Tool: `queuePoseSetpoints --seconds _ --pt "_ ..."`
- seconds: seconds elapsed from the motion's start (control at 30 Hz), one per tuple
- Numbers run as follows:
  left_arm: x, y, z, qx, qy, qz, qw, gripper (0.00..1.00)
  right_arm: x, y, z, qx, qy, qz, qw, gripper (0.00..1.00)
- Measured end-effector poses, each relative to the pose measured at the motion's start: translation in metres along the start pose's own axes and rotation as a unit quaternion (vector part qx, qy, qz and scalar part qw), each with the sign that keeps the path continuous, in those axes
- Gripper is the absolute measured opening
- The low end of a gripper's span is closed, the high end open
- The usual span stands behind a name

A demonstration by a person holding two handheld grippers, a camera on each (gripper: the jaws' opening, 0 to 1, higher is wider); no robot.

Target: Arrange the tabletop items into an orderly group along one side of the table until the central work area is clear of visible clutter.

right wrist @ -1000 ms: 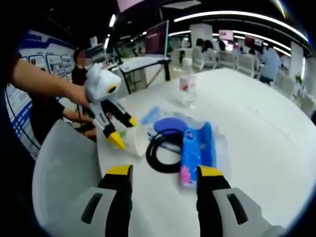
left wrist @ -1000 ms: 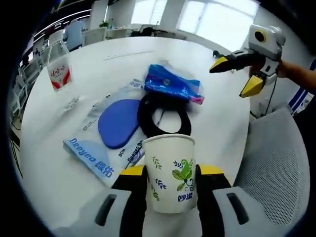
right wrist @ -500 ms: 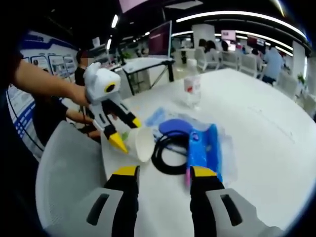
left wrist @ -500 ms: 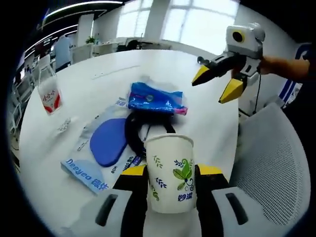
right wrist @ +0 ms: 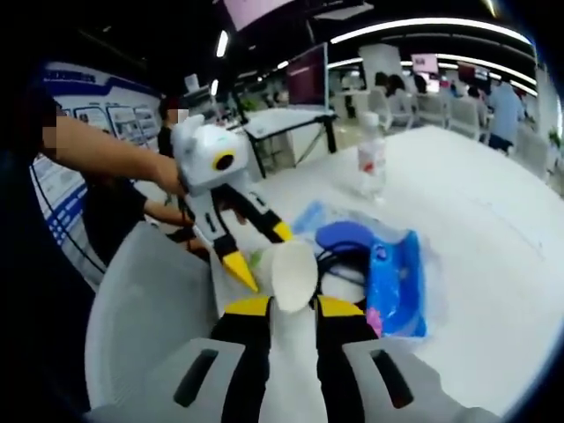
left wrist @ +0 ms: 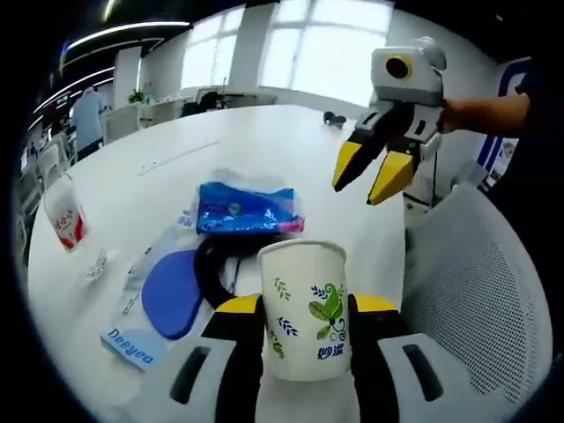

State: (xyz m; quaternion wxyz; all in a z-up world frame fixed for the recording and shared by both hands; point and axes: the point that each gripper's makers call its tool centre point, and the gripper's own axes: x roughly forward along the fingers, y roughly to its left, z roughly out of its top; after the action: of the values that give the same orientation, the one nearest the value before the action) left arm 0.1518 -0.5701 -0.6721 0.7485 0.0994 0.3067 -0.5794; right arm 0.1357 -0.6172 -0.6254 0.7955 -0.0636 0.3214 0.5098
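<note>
The left gripper is clenched on an upright paper cup, printed with green leaves, at 6 o'clock in the left gripper view; in the right gripper view the cup lies sideways between that gripper's yellow tips. On the white tabletop past the cup lie a black cable coil, a blue pack resting across the coil's far side, a blue oval pad in a clear bag at 9 o'clock, and a bottle well apart, further out. The right gripper hangs at 1 o'clock, jaws slightly parted, grasping nothing. A mesh chair stands just beside the tabletop at 3 o'clock
</note>
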Motion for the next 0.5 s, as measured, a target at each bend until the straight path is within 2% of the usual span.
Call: queuePoseSetpoints --seconds 0.33,0.5 --pt "0.003 -0.01 0.012 0.022 -0.006 -0.018 0.9996 0.37 0.005 0.012 -0.002 -0.009 0.003 0.022 0.9997 0.12" --pt "0.004 -0.019 0.022 0.037 -0.02 -0.036 0.9985 0.37 0.007 0.018 -0.002 -0.011 0.007 0.035 0.9993 0.09"
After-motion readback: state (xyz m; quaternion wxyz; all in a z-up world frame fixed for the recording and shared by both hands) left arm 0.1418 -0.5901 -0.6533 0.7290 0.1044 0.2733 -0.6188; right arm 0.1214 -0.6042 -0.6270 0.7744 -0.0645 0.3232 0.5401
